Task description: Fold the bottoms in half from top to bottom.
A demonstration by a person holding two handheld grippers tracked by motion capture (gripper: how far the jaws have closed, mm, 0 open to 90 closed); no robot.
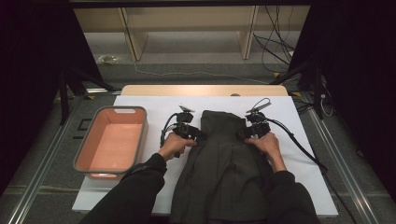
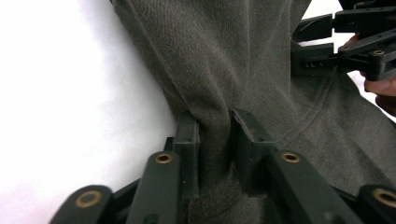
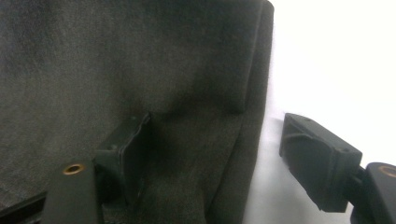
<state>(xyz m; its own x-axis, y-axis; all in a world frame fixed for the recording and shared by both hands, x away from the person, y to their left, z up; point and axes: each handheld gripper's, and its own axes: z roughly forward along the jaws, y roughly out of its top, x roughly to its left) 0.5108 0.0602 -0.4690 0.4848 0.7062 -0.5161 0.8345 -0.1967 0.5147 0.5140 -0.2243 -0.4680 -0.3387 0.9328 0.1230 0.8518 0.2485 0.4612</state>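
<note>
Across the middle of the high view a dark garment (image 1: 224, 158) lies lengthwise on the white table (image 1: 154, 105), its near end hanging over the edge, likely spread out for folding. At its left edge the left gripper (image 1: 198, 134) has a bunched ridge of cloth between its 2 jaws; the left gripper view shows the pads close against that fold, apparently pinching it to anchor that side. At the right edge the right gripper (image 1: 243, 133) stands wide open, 1 jaw on the cloth and the other over bare table, straddling the hem and gripping nothing yet. An orange bin (image 1: 112, 142) sits at left, well apart.
</note>
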